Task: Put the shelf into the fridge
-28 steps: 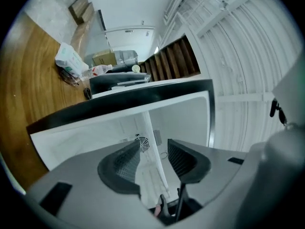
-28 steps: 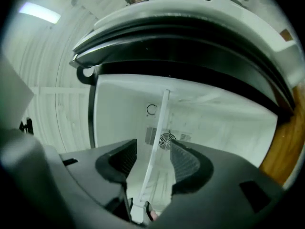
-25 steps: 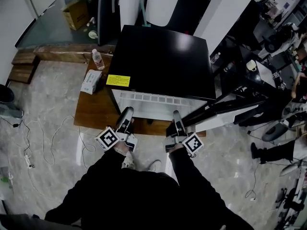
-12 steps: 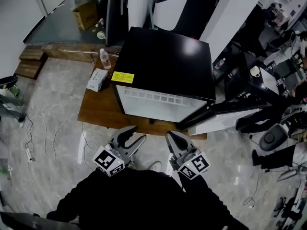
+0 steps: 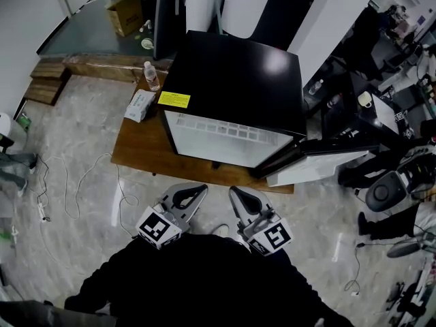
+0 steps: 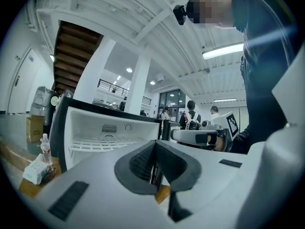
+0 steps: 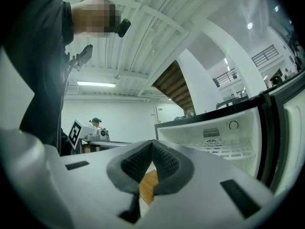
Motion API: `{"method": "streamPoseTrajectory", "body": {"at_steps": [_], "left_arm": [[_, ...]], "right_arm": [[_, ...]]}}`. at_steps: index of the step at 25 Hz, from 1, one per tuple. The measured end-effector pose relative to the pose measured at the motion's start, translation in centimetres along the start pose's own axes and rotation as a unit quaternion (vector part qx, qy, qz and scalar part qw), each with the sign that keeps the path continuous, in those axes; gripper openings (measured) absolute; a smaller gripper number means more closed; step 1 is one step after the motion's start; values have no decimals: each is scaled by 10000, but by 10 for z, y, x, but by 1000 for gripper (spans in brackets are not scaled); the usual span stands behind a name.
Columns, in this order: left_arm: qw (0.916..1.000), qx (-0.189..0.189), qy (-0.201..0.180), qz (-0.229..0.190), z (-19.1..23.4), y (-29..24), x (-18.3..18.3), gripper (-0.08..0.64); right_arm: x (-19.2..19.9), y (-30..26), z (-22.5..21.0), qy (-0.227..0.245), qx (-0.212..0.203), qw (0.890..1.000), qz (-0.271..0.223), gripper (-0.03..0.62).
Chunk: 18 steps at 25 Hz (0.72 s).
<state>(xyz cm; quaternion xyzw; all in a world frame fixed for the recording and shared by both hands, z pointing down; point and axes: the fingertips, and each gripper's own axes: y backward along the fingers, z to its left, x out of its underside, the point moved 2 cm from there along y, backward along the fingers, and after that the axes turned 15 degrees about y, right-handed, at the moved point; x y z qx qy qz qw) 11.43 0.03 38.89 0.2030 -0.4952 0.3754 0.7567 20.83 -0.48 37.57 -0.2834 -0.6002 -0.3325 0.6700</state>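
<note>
Your left tool and right tool have both just closed on nothing and sit near your body. That suits a finished job, I'd judge, since the white wire shelf already lies across the inside of the fridge. The door stands wide open on the right, and there is open floor between you and the front edge of the wooden surface.

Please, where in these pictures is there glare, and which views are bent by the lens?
Head view: a soft glare patch on the black top of the fridge, straight edges slightly bowed. Left gripper view: strong fisheye bending, black corners, one bright ceiling lamp. Right gripper view: the same bending and black corners.
</note>
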Motion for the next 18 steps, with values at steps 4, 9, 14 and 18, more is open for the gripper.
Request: {"method": "streamPoseTrajectory", "body": {"at_steps": [4, 9, 14, 18], "left_arm": [[10000, 42, 15, -27, -1, -1, -7, 5], [10000, 84, 21, -36, 5, -2, -9, 5], [10000, 95, -10, -21, 6, -8, -8, 5], [9999, 125, -46, -3, 9, -13, -7, 5]], "right_arm": [[-1, -2, 0, -22, 6, 10000, 40, 5], [5, -7, 0, -13, 7, 9999, 127, 5], [8, -5, -4, 2, -13, 9999, 156, 5], [13, -6, -7, -11, -15, 9998, 194, 5]]}}
